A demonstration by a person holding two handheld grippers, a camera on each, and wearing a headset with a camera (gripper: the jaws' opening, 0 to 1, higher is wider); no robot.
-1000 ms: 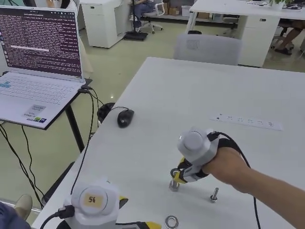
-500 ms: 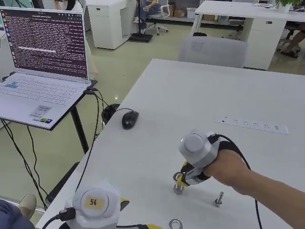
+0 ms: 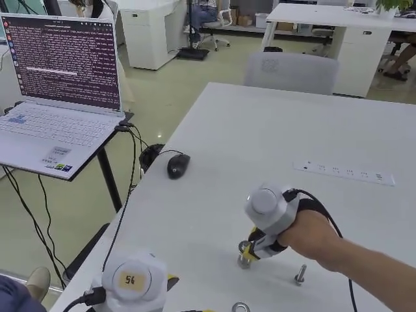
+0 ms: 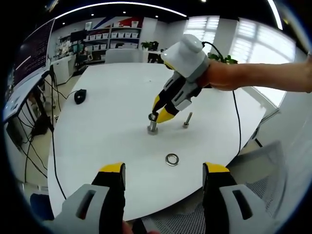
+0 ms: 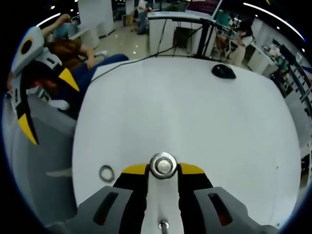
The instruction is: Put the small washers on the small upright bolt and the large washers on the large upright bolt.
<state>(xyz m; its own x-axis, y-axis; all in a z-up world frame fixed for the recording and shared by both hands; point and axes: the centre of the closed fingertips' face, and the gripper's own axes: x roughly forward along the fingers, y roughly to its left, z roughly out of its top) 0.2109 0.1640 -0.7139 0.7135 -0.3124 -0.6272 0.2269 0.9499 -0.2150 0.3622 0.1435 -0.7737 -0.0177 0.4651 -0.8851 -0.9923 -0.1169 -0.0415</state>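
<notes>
My right gripper (image 3: 251, 249) is shut on a large washer (image 5: 163, 165), held right at the top of the large upright bolt (image 3: 244, 259). The left gripper view shows those yellow tips (image 4: 157, 115) just over that bolt (image 4: 152, 127). A small upright bolt (image 3: 299, 275) stands a little to the right, also seen as a thin stud (image 4: 187, 120). One loose washer (image 4: 171, 159) lies flat on the white table (image 3: 260, 143), near the front edge (image 3: 240, 307). My left gripper (image 4: 165, 169) is open, low at the table's near edge, with nothing between its fingers.
A black mouse (image 3: 178, 165) with its cable lies at the table's left edge. A white power strip (image 3: 348, 173) runs along the far right. A laptop (image 3: 58, 84) on a stand sits off the table to the left, and a grey chair (image 3: 290, 70) stands at the far end.
My right gripper has come down a little, bringing the large washer onto the top of the large bolt. The head camera has shifted slightly. The left gripper stays put.
</notes>
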